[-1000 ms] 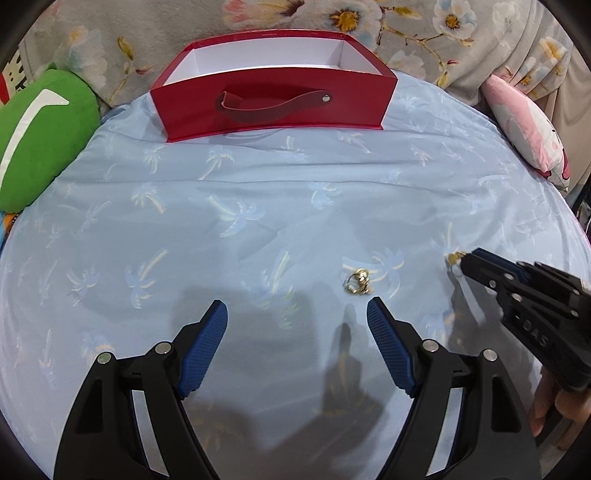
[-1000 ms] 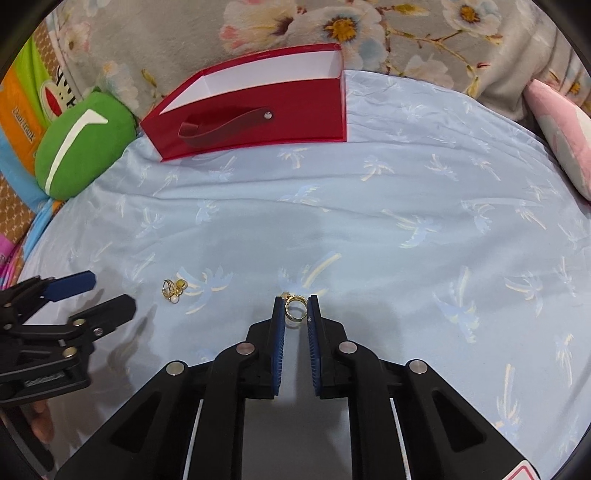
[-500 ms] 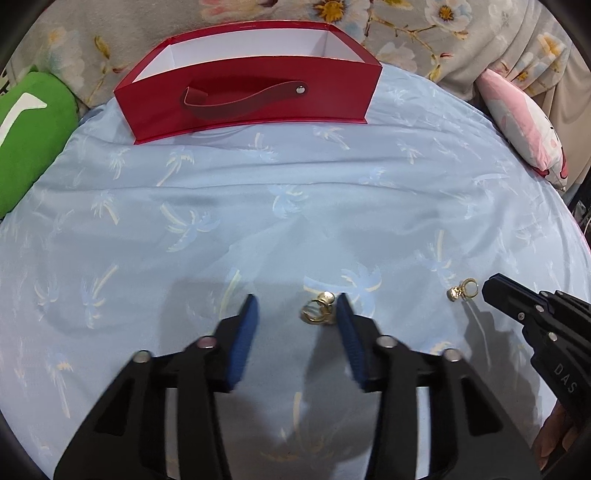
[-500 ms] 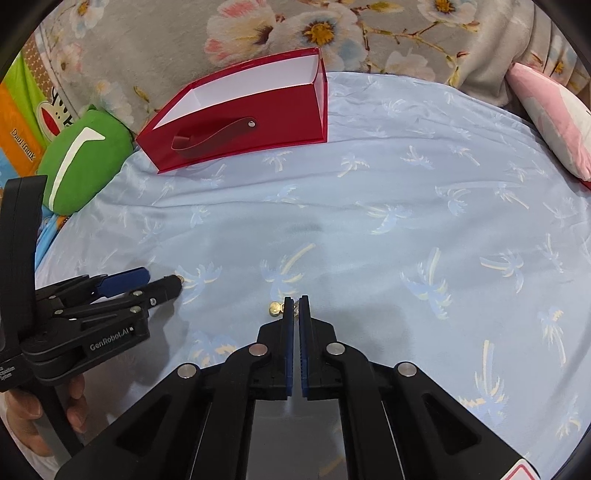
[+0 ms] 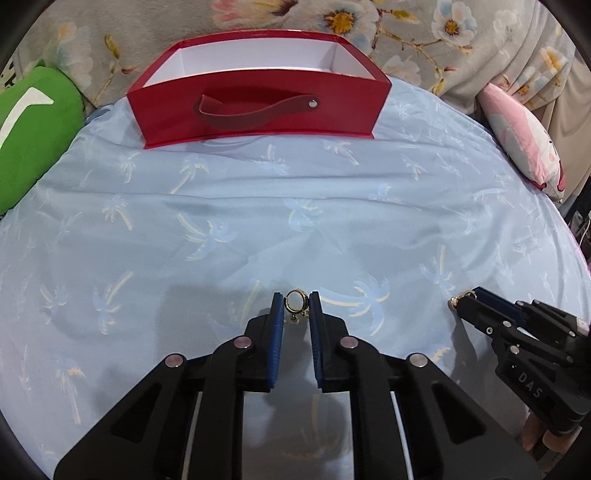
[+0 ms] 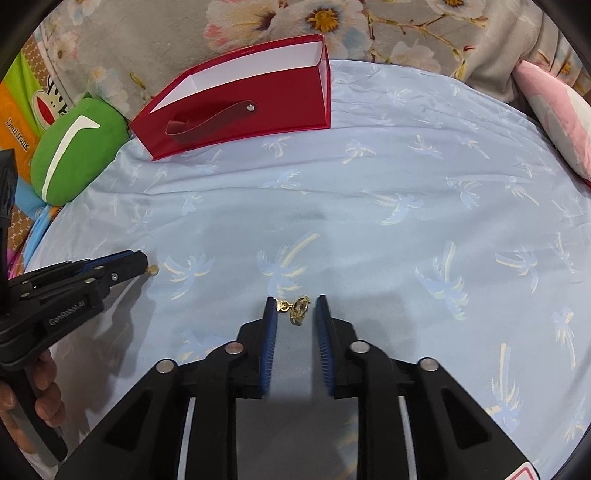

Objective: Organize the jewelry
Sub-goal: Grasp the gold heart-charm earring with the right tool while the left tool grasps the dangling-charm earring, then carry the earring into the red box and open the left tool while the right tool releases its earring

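Two small gold earrings lie on the blue palm-print sheet. My left gripper [image 5: 296, 301] has closed on one gold earring [image 5: 296, 302], its blue pads touching the ring's sides. My right gripper [image 6: 295, 306] stands open around the other gold earring [image 6: 297, 308], which lies between the pads, nearer the left one. In the left wrist view that earring [image 5: 460, 298] shows at the right gripper's tip. The red box [image 5: 258, 107] with white inside and a strap handle stands open at the far edge, also in the right wrist view [image 6: 240, 107].
A green cushion [image 5: 33, 129] lies at the far left and a pink pillow [image 5: 524, 147] at the far right. Floral fabric [image 5: 406, 33] rises behind the box. The sheet [image 5: 295, 206] between grippers and box is wrinkled.
My left gripper moved forward and closed from wide open onto its earring. My right gripper, shut half a second ago, has opened, with its earring lying between the pads.
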A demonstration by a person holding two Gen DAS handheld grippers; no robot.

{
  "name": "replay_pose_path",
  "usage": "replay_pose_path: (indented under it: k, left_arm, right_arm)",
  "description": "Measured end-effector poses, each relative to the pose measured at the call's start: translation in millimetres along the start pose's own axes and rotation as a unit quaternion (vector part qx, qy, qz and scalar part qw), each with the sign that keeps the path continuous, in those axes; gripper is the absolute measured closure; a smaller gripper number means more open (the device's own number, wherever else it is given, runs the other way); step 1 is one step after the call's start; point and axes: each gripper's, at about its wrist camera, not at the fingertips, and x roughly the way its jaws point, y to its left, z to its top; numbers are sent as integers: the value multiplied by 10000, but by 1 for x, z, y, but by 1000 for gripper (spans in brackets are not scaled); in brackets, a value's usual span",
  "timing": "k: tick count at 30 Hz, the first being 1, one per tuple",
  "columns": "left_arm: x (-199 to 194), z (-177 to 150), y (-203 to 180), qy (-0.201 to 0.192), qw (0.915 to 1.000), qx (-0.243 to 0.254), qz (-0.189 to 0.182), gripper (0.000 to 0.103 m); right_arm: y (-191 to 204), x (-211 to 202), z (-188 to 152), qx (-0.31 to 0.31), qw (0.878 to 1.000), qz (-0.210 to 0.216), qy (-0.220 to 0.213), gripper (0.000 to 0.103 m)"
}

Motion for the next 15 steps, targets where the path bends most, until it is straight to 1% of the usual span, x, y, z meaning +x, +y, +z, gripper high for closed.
replay_pose_path:
  k: [1,7,15]
  left_arm:
    - [-3,1,3,-22,10000,-26,12,90]
    - [-19,4,24,-151,9996,-217,111,90]
    - [-53,17,50,-498,9975,-427,265,90]
  right_arm:
    - [1,0,0,-3,10000,4,-6,99]
    - [7,-16,9,-54,9997,60,-230,99]
    - [24,-54,37,-263,9967,235,-725,99]
